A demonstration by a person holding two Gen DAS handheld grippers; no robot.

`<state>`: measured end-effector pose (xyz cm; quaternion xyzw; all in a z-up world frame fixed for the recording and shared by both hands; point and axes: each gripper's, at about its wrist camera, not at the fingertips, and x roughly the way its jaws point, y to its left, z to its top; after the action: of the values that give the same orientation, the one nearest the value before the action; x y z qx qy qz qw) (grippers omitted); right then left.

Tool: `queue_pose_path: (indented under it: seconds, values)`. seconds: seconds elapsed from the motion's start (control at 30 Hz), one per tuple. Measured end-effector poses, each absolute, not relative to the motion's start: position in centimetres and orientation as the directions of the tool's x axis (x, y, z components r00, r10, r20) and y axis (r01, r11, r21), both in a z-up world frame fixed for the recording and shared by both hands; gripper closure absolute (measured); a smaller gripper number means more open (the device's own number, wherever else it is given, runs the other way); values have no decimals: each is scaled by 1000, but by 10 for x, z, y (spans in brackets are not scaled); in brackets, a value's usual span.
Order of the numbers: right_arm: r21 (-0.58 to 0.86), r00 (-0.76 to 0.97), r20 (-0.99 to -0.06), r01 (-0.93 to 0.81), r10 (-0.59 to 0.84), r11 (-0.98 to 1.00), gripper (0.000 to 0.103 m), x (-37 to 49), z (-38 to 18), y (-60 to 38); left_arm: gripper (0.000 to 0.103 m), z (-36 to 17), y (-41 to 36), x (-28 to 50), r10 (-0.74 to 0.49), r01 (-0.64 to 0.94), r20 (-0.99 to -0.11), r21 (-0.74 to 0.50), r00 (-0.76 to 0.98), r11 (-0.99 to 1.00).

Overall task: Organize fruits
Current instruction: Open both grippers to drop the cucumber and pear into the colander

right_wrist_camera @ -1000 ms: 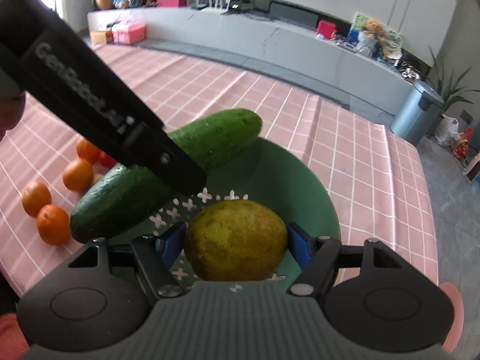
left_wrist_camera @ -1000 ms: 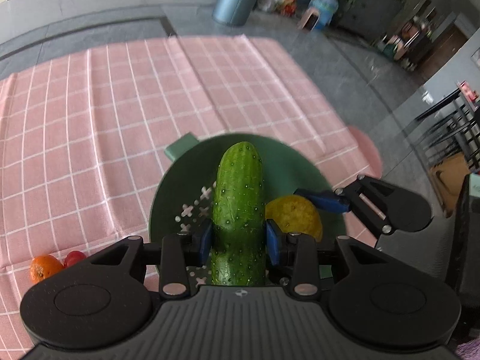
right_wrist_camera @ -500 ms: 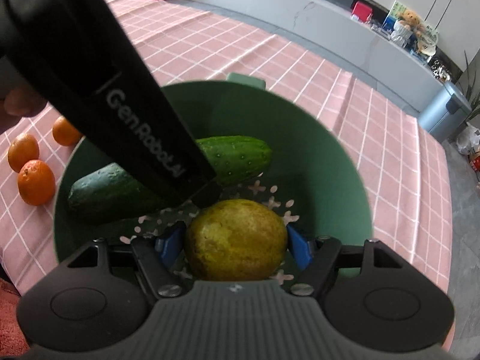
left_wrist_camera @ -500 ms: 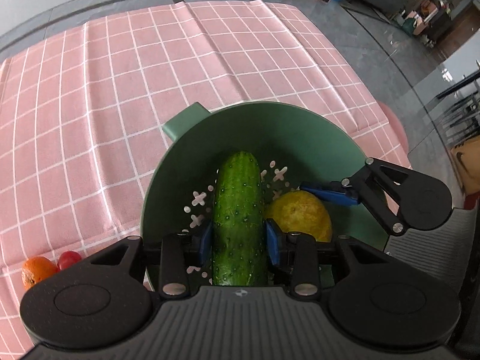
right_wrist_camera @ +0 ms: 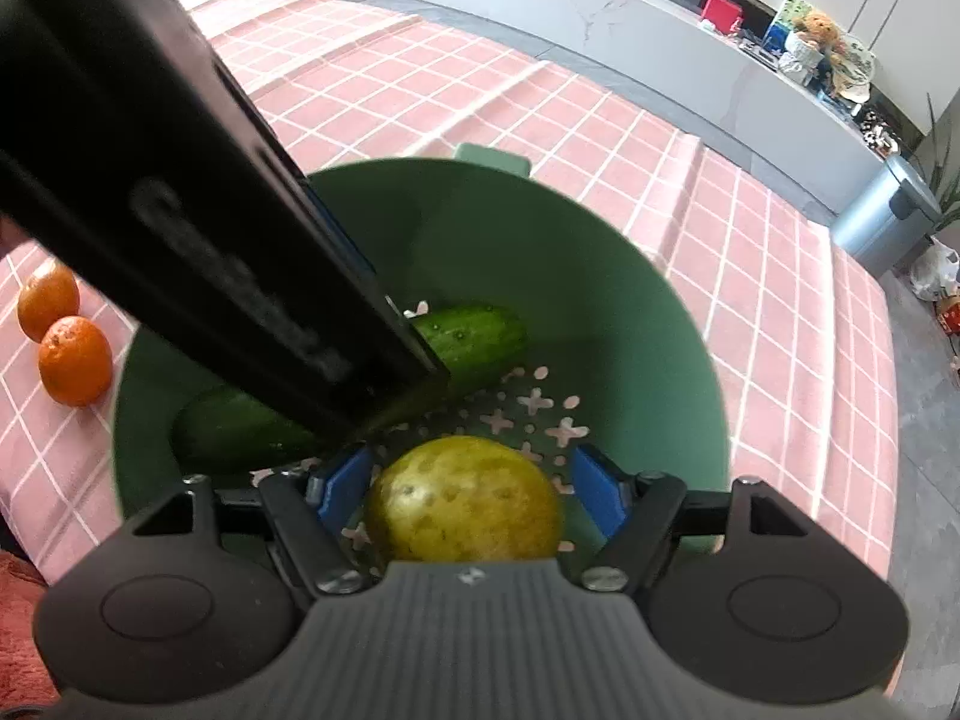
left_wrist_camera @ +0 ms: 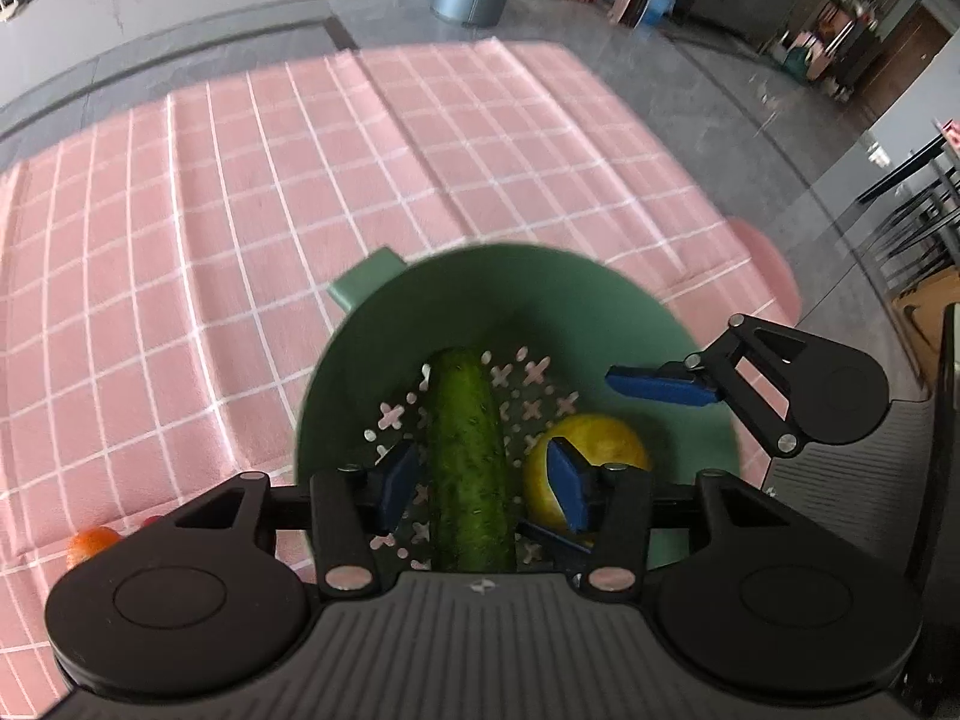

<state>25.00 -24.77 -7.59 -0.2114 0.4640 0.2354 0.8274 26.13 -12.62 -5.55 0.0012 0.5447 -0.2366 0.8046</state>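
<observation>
A green colander bowl (left_wrist_camera: pixel 600 294) stands on the pink checked cloth. A dark green cucumber (left_wrist_camera: pixel 471 450) lies on its perforated bottom, between the blue pads of my left gripper (left_wrist_camera: pixel 483 483). Those jaws are opening and both pads stand clear of the cucumber. A yellow-green round fruit (right_wrist_camera: pixel 465 504) rests on the bowl bottom (right_wrist_camera: pixel 690 330) beside the cucumber (right_wrist_camera: pixel 474 336). My right gripper (right_wrist_camera: pixel 468 492) straddles this fruit, its jaws opening, with small gaps at both pads. The left tool's black body (right_wrist_camera: pixel 210 228) hides the cucumber's middle in the right wrist view. One blue finger (left_wrist_camera: pixel 660 387) of the right gripper shows beyond the fruit (left_wrist_camera: pixel 606 450).
Two oranges (right_wrist_camera: pixel 75 360) (right_wrist_camera: pixel 48 306) lie on the cloth left of the bowl; one orange (left_wrist_camera: pixel 90 543) shows in the left wrist view. The cloth's edge and grey floor run along the right. A grey bin (right_wrist_camera: pixel 888 222) stands beyond the table.
Both grippers came down into the bowl with their loads. The left pads have parted from the cucumber and the right pads from the yellow-green fruit, which both now rest on the bowl bottom.
</observation>
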Motion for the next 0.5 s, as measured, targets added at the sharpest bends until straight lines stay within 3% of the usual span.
queue_pose_path:
  seconds: [0.17, 0.5]
  values:
    - [-126, 565, -796, -506, 217, 853, 25, 229, -42, -252, 45, -17, -108, 233, -375, 417, -837, -199, 397, 887]
    - [101, 684, -658, -335, 316, 937, 26, 153, 5, -221, 45, 38, -37, 160, -338, 379, -733, -118, 591, 918]
